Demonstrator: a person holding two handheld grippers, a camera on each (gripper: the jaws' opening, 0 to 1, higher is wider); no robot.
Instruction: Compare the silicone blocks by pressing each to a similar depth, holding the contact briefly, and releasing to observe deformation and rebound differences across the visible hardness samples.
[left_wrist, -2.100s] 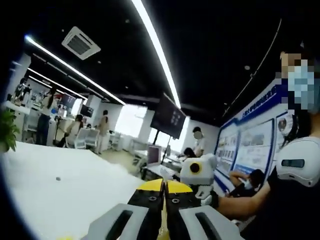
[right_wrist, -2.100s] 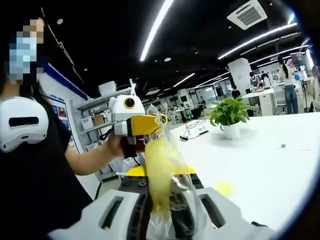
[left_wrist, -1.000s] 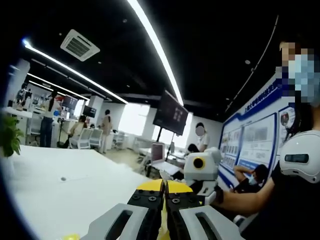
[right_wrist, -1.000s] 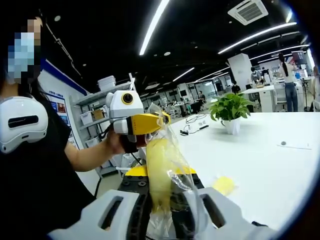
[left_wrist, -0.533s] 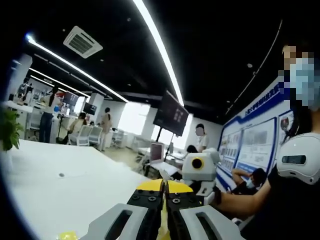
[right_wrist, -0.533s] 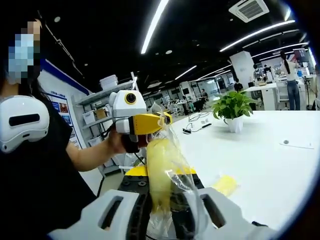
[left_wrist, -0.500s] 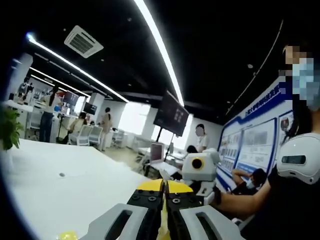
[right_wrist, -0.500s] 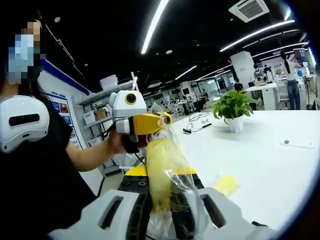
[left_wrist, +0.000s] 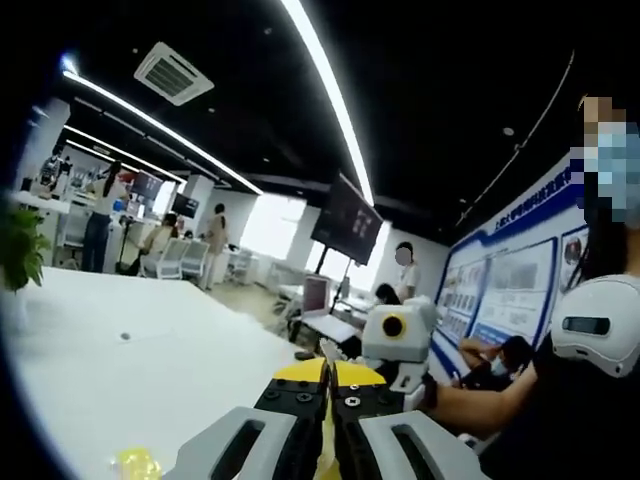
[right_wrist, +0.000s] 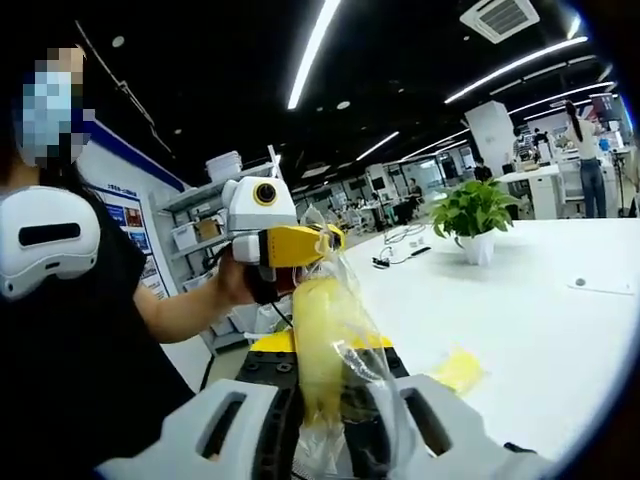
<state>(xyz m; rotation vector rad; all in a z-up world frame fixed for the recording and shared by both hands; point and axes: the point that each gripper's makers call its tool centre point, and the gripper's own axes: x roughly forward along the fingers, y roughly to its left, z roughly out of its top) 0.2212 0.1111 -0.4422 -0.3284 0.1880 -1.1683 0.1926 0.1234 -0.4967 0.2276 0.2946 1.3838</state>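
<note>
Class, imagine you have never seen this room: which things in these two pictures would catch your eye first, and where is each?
First, the clear plastic bag with a yellow block inside, stretched in mid-air between both tongs: the right tongs grip its lower end, the left tongs its top. Next, a yellow piece lying on the white table, with a potted plant standing farther back.

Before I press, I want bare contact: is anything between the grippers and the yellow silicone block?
Yes. A clear plastic bag wraps the yellow silicone block and stretches between both grippers. The left gripper pinches the bag's top and the right gripper its lower end, so film covers the block.
</note>
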